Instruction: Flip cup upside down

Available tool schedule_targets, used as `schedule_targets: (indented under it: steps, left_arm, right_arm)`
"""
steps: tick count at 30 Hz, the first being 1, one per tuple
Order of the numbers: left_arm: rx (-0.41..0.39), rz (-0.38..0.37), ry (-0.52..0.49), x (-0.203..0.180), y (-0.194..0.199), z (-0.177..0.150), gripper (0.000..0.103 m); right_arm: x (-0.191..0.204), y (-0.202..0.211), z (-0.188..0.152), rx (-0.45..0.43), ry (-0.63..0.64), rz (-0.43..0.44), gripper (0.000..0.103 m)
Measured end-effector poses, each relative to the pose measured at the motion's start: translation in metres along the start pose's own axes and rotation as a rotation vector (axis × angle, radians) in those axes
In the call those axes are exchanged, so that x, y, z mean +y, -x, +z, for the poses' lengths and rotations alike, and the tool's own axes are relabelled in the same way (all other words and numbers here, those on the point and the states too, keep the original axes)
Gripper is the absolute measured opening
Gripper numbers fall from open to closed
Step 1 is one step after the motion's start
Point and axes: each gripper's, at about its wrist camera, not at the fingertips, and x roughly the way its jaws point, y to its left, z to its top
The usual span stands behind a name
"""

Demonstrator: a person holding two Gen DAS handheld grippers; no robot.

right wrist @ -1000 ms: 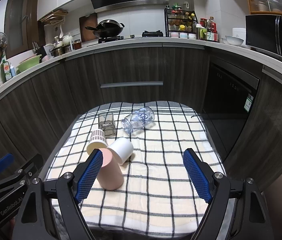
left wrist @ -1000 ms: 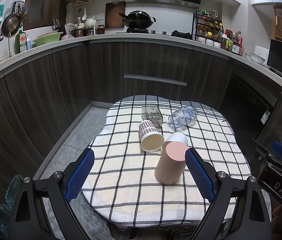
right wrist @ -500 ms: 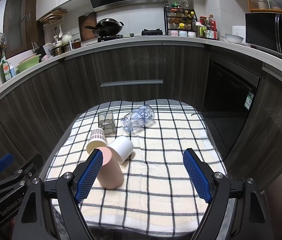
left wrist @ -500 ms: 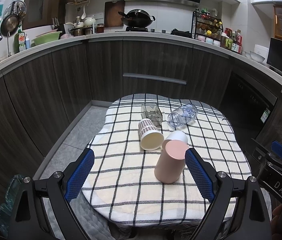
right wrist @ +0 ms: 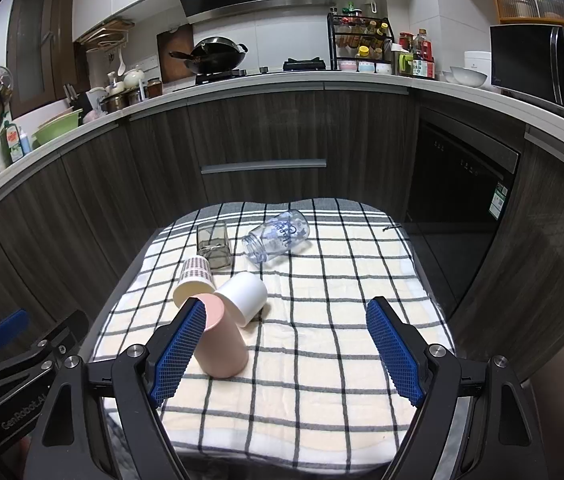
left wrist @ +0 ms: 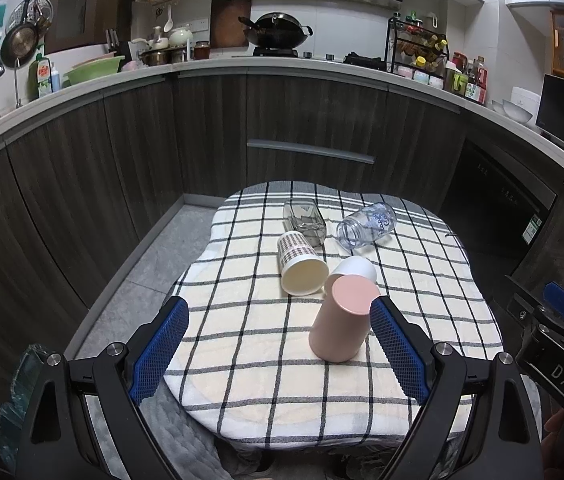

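Note:
A pink cup [left wrist: 344,318] [right wrist: 222,340] stands upside down on the checked cloth, near the front. Behind it lie on their sides a white cup [left wrist: 352,270] [right wrist: 244,296], a plaid paper cup [left wrist: 300,264] [right wrist: 194,280], a smoky square glass [left wrist: 304,222] [right wrist: 213,246] and a clear printed jar [left wrist: 368,224] [right wrist: 278,236]. My left gripper [left wrist: 278,354] is open and empty, held back from the cups. My right gripper [right wrist: 286,354] is open and empty, with the pink cup just behind its left finger.
The small table under the checked cloth [left wrist: 250,360] [right wrist: 322,360] stands before dark kitchen cabinets [left wrist: 302,128]. The grey floor [left wrist: 150,256] lies to the left. The other gripper shows at each view's edge [left wrist: 554,344] [right wrist: 14,364].

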Motion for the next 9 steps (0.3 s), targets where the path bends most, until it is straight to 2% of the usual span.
schedule_targets:
  steps: [9]
  left_arm:
    - [0.034, 0.009, 0.006, 0.0008, -0.0069, 0.0006, 0.093]
  right_arm:
    - [0.0018, -0.0015, -0.0024, 0.005, -0.002, -0.001, 0.082]
